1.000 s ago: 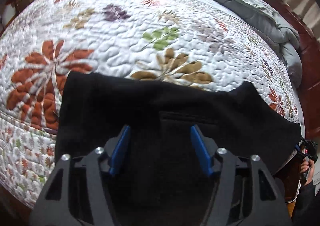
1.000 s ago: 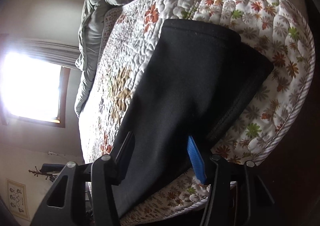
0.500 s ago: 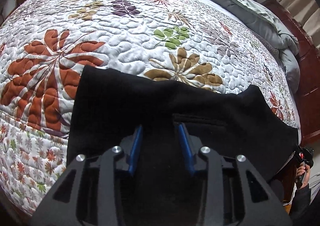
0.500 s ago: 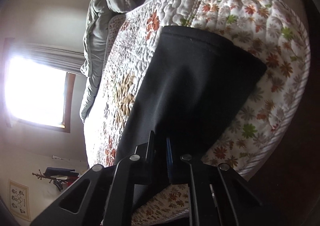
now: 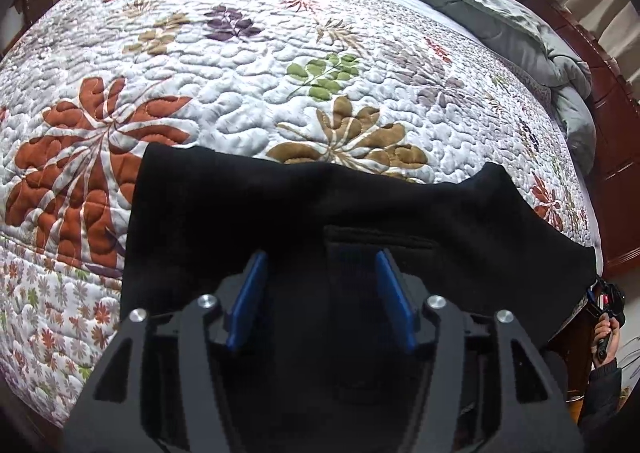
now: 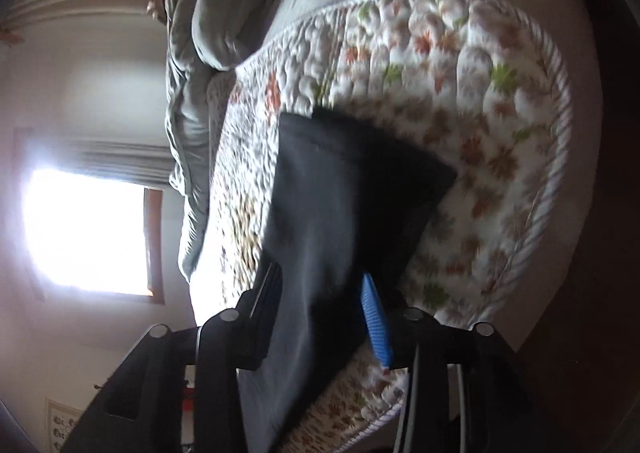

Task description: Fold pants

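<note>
Ahead of my left gripper (image 5: 320,293) lie the black pants (image 5: 280,205), flat on the quilt (image 5: 240,65) at the bed's near edge. I judge them soft, limp, fairly light; I'd pinch an edge or corner through both layers. Both grippers stand spread; cloth runs between the right gripper (image 6: 320,301) fingers, ungripped.

We see matt black cloth pants (image 5: 280,213), a puckered stitched quilt (image 5: 240,65), soft grey blanket (image 5: 500,21), glossy dark wooden bedframe (image 5: 612,125), ridged blue plastic pads (image 6: 376,317).
</note>
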Tool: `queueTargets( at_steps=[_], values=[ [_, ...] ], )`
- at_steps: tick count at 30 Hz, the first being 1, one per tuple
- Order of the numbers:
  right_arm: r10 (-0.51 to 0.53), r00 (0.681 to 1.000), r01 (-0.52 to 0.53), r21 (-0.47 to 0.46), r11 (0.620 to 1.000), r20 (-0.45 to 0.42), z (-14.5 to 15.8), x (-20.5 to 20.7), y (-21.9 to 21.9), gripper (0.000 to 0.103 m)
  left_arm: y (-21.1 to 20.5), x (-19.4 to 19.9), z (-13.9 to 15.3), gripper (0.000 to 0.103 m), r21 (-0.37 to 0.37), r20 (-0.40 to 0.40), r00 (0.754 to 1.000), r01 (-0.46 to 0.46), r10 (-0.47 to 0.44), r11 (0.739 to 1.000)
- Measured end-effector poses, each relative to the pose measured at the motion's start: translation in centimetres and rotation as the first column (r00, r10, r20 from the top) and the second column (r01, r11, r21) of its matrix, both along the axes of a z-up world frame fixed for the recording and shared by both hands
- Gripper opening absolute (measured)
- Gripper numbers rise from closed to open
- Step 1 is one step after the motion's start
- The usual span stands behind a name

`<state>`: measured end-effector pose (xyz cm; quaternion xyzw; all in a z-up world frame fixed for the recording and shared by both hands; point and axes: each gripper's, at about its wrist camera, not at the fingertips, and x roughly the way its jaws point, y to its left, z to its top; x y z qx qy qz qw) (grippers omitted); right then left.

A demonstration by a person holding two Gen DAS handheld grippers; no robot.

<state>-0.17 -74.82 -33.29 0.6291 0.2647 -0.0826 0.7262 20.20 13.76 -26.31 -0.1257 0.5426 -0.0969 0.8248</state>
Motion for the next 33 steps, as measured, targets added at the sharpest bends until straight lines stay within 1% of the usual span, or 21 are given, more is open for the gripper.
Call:
queueTargets(
  at_steps=[1, 3, 4, 5, 6, 7, 8, 10, 12, 16, 21, 23, 24, 26, 27, 28, 29, 31, 33],
  values=[
    [-0.010, 1.000, 0.010, 0.010, 1.000, 0.012, -0.1, 0.0, -0.3, 0.042, -0.1, -0.3, 0.4, 0.063, 0.013, 0.013, 1.000, -0.003, 0.002, 1.000],
    [-0.019, 1.000, 0.019, 0.015, 1.000, 0.014, -0.1, 0.1, -0.5, 0.041, -0.2, -1.3, 1.2, 0.063, 0.015, 0.038, 0.999, -0.011, 0.010, 1.000],
    [-0.019, 1.000, 0.019, 0.020, 1.000, 0.016, -0.2, 0.2, -0.5, 0.037, 0.0, -1.7, 1.5, 0.064, 0.014, 0.043, 0.999, -0.018, 0.018, 1.000],
    [-0.019, 1.000, 0.019, 0.015, 1.000, 0.012, -0.2, 0.1, -0.4, 0.020, 0.2, -2.2, 1.8, 0.064, 0.008, 0.049, 0.998, -0.028, 0.027, 1.000],
    [-0.022, 1.000, 0.022, 0.006, 1.000, 0.009, -0.1, -0.1, -0.4, 0.010, 0.4, -2.6, 1.9, 0.064, 0.006, 0.052, 0.998, -0.035, 0.035, 0.999],
    [-0.026, 1.000, 0.026, -0.005, 1.000, 0.011, 0.2, -0.3, -0.3, 0.006, 0.5, -3.0, 1.9, 0.063, 0.015, 0.048, 0.998, -0.041, 0.040, 0.999],
    [-0.026, 1.000, 0.026, -0.022, 0.999, 0.009, 0.6, -0.3, -0.1, 0.006, 0.6, -3.1, 1.6, 0.061, 0.036, 0.028, 0.999, -0.042, 0.041, 0.998],
    [-0.024, 1.000, 0.024, -0.054, 0.998, 0.001, 1.1, -0.7, 0.2, 0.005, 1.0, -3.0, 0.6, 0.044, 0.086, -0.028, 0.998, -0.050, 0.052, 0.995],
    [-0.027, 1.000, 0.027, -0.064, 0.998, -0.001, 1.1, -1.2, 0.4, 0.005, 1.9, -2.7, -0.1, 0.038, 0.089, -0.049, 0.996, -0.067, 0.071, 0.994],
    [-0.027, 0.999, 0.026, -0.047, 0.999, -0.020, 0.1, -1.8, 0.1, 0.005, 2.4, -1.8, -0.4, 0.037, 0.114, -0.055, 0.997, -0.056, 0.062, 0.992],
    [-0.011, 0.999, 0.010, -0.031, 0.999, -0.038, -1.9, -1.4, -0.2, 0.005, 2.0, -1.4, -0.6, 0.040, 0.142, -0.063, 0.998, -0.020, 0.029, 0.990],
    [0.009, 0.999, -0.010, -0.027, 1.000, -0.031, -2.2, -1.1, -0.7, 0.004, 1.9, -1.6, -0.3, 0.043, 0.129, -0.057, 0.998, -0.015, 0.022, 0.992],
    [0.003, 1.000, -0.004, -0.036, 0.999, -0.028, -1.8, -1.3, -1.1, 0.005, 1.8, -1.7, 0.1, 0.047, 0.124, -0.048, 0.999, -0.009, 0.015, 0.992],
    [-0.038, 0.999, 0.036, -0.062, 0.997, -0.023, -0.7, -2.5, -1.7, 0.013, 1.2, -2.4, 1.4, 0.056, 0.134, -0.003, 1.000, 0.000, 0.001, 0.991],
    [-0.047, 0.999, 0.046, -0.063, 0.997, -0.015, -0.3, -2.9, -1.9, 0.017, 0.9, -2.9, 2.2, 0.065, 0.141, 0.025, 1.000, 0.002, -0.006, 0.990],
    [-0.050, 0.999, 0.049, -0.065, 0.997, -0.014, -0.1, -3.3, -2.0, 0.024, 0.6, -3.4, 2.9, 0.073, 0.149, 0.052, 0.999, 0.001, -0.009, 0.989],
    [-0.048, 0.999, 0.047, -0.067, 0.997, -0.012, 0.1, -3.7, -2.0, 0.028, 0.2, -4.0, 3.7, 0.076, 0.148, 0.084, 0.996, 0.002, -0.014, 0.989],
    [-0.034, 0.999, 0.033, -0.061, 0.998, -0.012, 0.2, -4.1, -1.6, 0.030, -0.5, -4.7, 4.7, 0.084, 0.133, 0.126, 0.991, 0.019, -0.036, 0.991],
    [-0.010, 1.000, 0.009, -0.051, 0.999, -0.015, 0.1, -4.2, -0.9, 0.030, -1.1, -5.3, 5.3, 0.088, 0.131, 0.158, 0.986, 0.023, -0.044, 0.991]
  ],
)
